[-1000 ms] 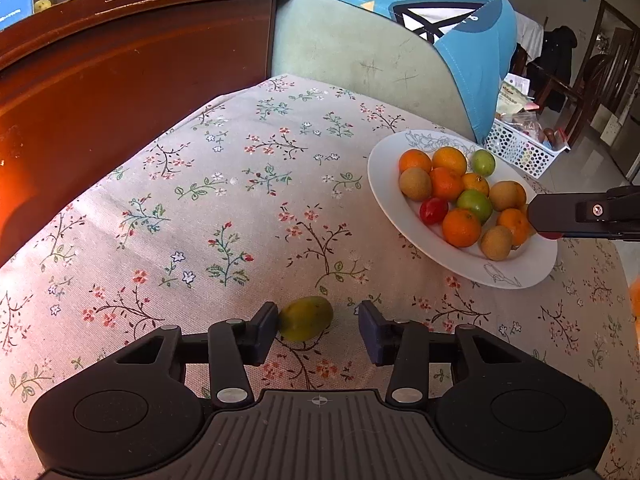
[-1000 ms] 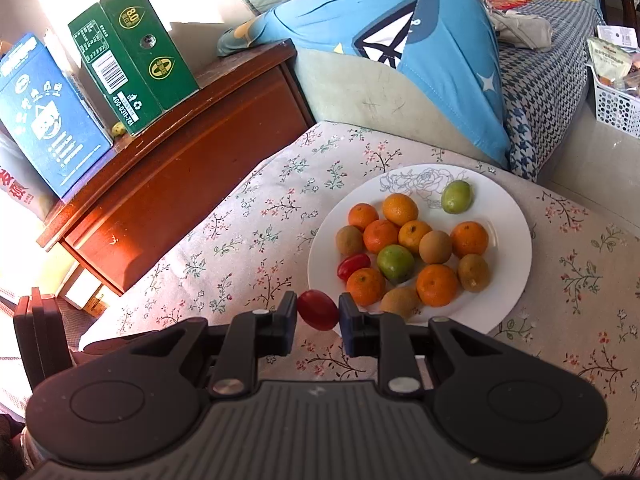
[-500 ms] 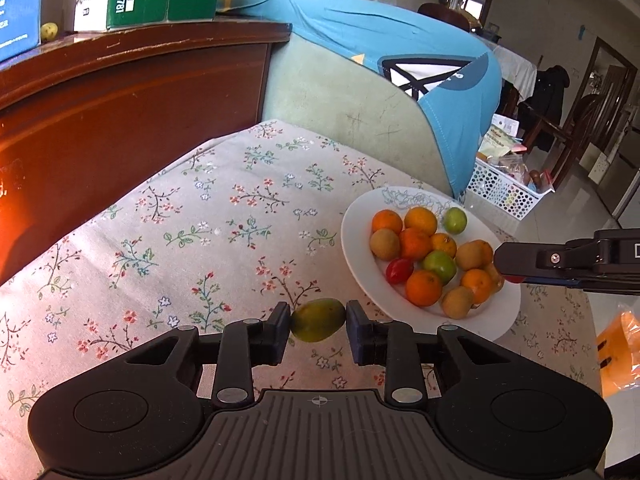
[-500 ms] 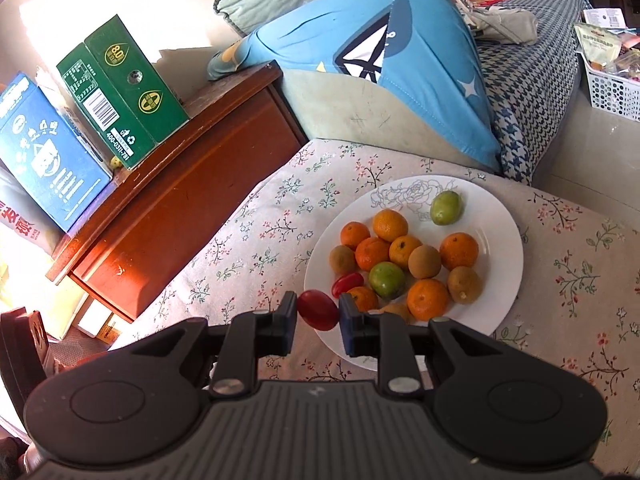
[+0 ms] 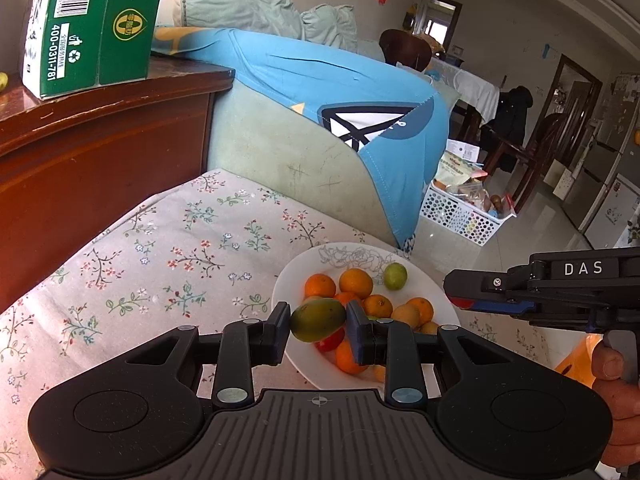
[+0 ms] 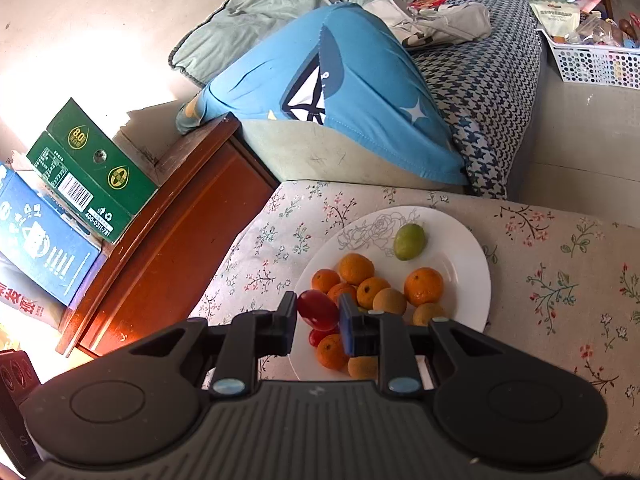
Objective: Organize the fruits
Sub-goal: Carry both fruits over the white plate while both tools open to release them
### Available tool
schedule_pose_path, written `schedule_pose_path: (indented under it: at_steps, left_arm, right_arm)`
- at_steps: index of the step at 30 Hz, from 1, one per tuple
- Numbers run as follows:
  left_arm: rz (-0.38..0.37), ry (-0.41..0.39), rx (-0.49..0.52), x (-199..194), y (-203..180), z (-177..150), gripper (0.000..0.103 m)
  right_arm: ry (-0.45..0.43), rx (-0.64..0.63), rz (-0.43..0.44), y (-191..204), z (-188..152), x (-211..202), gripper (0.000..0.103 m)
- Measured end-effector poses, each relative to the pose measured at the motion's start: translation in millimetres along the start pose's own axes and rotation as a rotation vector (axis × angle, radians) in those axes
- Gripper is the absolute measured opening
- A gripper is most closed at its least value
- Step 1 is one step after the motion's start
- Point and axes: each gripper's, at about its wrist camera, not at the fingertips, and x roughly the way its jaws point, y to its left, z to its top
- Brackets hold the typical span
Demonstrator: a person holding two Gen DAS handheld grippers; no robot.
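Observation:
My left gripper [image 5: 318, 320] is shut on a small green-yellow mango [image 5: 317, 319], lifted above the near rim of a white plate [image 5: 434, 292]. The plate holds several oranges, brown fruits, a red tomato and a green lime [image 5: 395, 276]. My right gripper [image 6: 318, 311] is shut on a red tomato [image 6: 318, 310], hovering over the plate's left edge [image 6: 472, 256]. In the left wrist view the right gripper [image 5: 460, 300] comes in from the right, a hand [image 5: 616, 384] holding it.
The plate rests on a floral cloth [image 5: 168, 264]. A wooden cabinet [image 5: 100, 152] stands to the left with a green carton [image 5: 88, 24] on top. A sofa arm with a blue cloth [image 5: 320, 92] lies behind. A white basket [image 5: 460, 208] sits on the floor.
My left gripper closed on the mango and lifted it off the cloth toward the plate. My right gripper, still holding the tomato, shifted sideways and rolled over the plate's left side.

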Motion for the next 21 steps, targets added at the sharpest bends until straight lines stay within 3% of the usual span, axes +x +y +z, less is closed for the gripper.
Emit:
schedule_pose_path:
  at_steps: [7, 21]
  left_arm:
    - [-0.023, 0.013, 0.024, 27, -9, 10, 0.028]
    - [-0.064, 0.030, 0.061, 74, -25, 19, 0.028]
  right_arm:
    - [-0.004, 0.109, -0.020, -24, 13, 12, 0.023]
    - [-0.005, 0.142, -0.105, -44, 27, 41, 0.023]
